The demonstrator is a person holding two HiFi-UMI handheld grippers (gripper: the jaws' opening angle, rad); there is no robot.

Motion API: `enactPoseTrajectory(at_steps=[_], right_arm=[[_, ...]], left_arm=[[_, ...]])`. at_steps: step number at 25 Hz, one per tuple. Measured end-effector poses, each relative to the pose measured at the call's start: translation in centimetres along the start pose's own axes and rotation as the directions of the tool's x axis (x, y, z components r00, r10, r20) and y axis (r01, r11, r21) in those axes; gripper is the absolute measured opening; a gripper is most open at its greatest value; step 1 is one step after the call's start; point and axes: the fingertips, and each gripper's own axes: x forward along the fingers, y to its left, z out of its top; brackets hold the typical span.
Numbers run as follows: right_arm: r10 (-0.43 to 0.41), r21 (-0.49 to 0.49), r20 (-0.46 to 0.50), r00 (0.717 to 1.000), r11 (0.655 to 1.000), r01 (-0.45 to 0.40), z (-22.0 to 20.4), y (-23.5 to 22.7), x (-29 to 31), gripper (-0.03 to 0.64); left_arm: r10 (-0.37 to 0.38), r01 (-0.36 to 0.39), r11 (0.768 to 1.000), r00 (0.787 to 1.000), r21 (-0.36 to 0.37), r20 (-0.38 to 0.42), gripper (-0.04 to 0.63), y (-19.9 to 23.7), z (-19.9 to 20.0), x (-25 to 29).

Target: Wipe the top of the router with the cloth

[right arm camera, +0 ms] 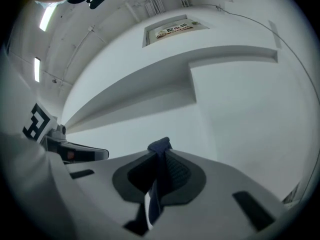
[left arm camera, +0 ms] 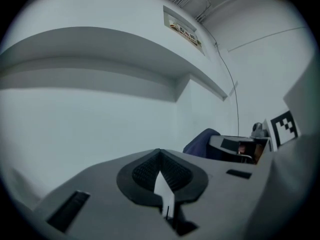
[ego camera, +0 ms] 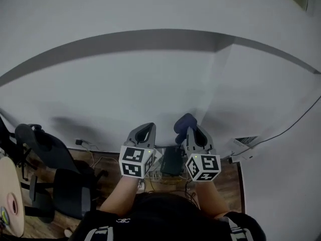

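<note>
Head view, nearest item: person's dark top at the bottom edge, two bare forearms reaching forward from it.

Left gripper [ego camera: 146, 127]: grey body, marker cube at its base, held up close to the wall. Left gripper view: tongs [left arm camera: 160, 155] drawn together at the tips, nothing between them.

Right gripper [ego camera: 193, 129]: same build, level with the left one and just beside it. Right gripper view: tongs [right arm camera: 161, 156] clamped on the cloth [right arm camera: 160, 145], a dark blue fold that sticks out above the pads. In the head view the cloth [ego camera: 184, 122] bunches above the right gripper's tip. In the left gripper view it shows as a blue lump [left arm camera: 202, 143] at the right.

Dark boxy device [ego camera: 172, 160]: low on the wooden floor [ego camera: 228, 172] against the wall, seen between the two marker cubes, with loose cables around it. It sits where a router might; whether it is the router cannot be told for sure. The cloth is well above it, not touching.

White power strip [ego camera: 242, 147]: on the floor to the right, by the wall.

Black office chairs [ego camera: 55, 164]: on the floor to the left.

Round wooden counter [ego camera: 12, 177]: at the far left edge, small coloured things on it.

White wall [ego camera: 160, 84]: fills the upper frame, with a jutting ledge [ego camera: 150, 36] across it and a thin cable [ego camera: 296, 122] at the right. A small sign [right arm camera: 172, 29] hangs above the ledge; its print is too small to read.
</note>
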Motion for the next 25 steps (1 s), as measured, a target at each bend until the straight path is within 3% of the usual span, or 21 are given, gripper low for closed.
enactPoseTrajectory(at_steps=[6,11,25], right_arm=[[-0.058,0.048,0.019,0.998,0.997,0.057,1.7,-2.2,0.2,0.005],[-0.030,0.089,0.017,0.999,0.996,0.029,0.9,-2.9,0.8,0.005],[-0.009,0.060,0.015,1.000,0.998,0.008,0.4,-4.9,3.2,0.005]], left_arm=[[-0.064,0.064,0.998,0.998,0.009,-0.003,-0.006,-0.9,0.9,2.4],[-0.077,0.077,0.997,0.997,-0.007,-0.007,-0.006,-1.1,0.6,3.9],[-0.086,0.086,0.996,0.996,-0.013,-0.009,-0.006,-1.5,0.9,7.5]])
